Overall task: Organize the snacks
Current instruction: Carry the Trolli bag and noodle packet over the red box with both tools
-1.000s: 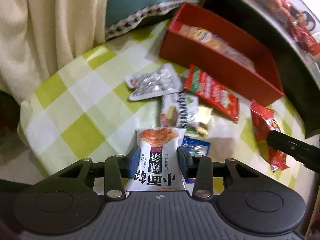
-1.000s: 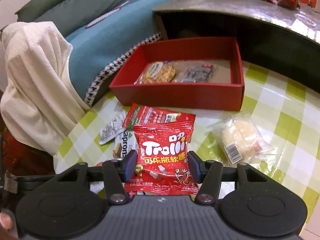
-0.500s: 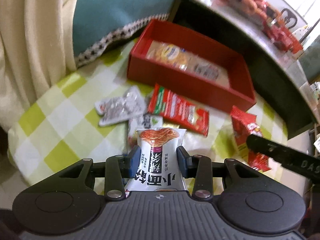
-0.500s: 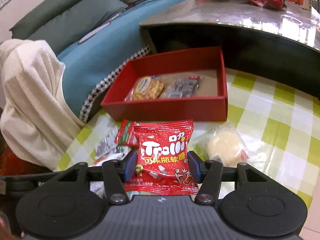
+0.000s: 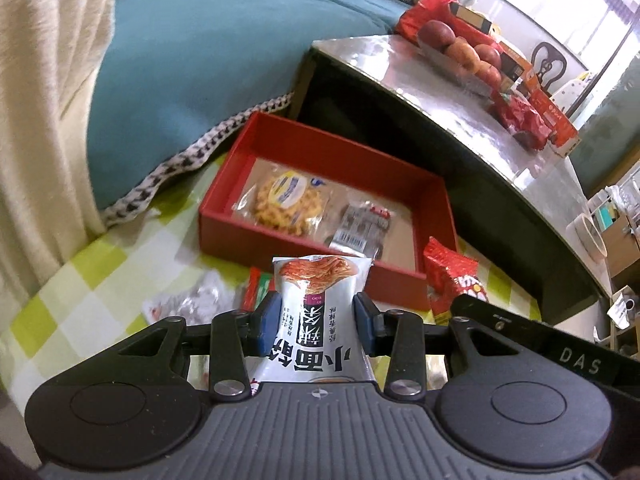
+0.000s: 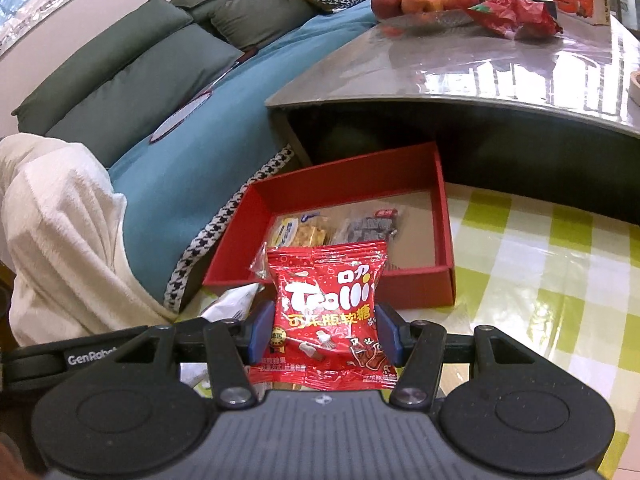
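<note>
**Over the bench: both packets lifted, box is next**

Above the checked bench (image 6: 560, 264), both tongs are up from a second ago, each with a snack clamped. The views now look down into the red box (image 5: 400, 284) instead of across the loose pile.

- Left tongs (image 5: 316, 322): clenched on the white noodle-snack packet (image 5: 318, 300), blue pads pressing both sides. Packet stands upright, clear of the bench, box at 12 o'clock just beyond it.
- Right tongs (image 6: 323, 334): clenched on the red Trolli gummy bag (image 6: 328, 300), grip width unchanged. Bag clear of the bench, box at 12 o'clock.
- Box holds a round cookie pack (image 5: 290, 204) at its left and a dark wrapped bar (image 5: 362, 226) mid-floor. The right third looks free.
- Still on the bench: a clear silver wrapper (image 5: 188, 300) at 9 o'clock of the left tongs, and a red-green packet (image 5: 256, 290) beside it.

Read: pick phase done for these two, transfer under way. Next is carry over the near wall and release, probably into the free right side. Two tongs converging on one box, so stagger the drops.
</note>
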Demonstrator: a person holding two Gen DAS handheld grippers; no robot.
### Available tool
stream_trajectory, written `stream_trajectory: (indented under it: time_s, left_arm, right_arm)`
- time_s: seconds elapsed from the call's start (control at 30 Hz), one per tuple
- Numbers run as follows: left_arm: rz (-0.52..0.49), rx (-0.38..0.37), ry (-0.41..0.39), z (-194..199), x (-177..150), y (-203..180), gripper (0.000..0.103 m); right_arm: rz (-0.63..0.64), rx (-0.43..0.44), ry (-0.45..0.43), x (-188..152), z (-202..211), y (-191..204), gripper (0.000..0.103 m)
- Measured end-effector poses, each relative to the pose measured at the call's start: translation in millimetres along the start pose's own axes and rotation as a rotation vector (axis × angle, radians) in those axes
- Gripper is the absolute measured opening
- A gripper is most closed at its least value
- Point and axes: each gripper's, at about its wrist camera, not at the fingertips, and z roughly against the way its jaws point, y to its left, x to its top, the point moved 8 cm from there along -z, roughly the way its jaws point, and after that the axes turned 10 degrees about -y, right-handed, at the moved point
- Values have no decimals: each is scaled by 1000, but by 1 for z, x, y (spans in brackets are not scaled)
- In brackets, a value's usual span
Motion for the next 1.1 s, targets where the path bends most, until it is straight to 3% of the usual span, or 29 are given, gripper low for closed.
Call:
stream_trajectory:
  time_s: [0.7,1.1]
  left_arm:
    - [-60,42,-13,-78,46,-25,48]
    - [-84,93,-18,-111,57,-24,48]
  right_arm:
    - [-33,-48,-2,47,-67,-23,58]
    - [-43,-78,18,54,-104,-38,58]
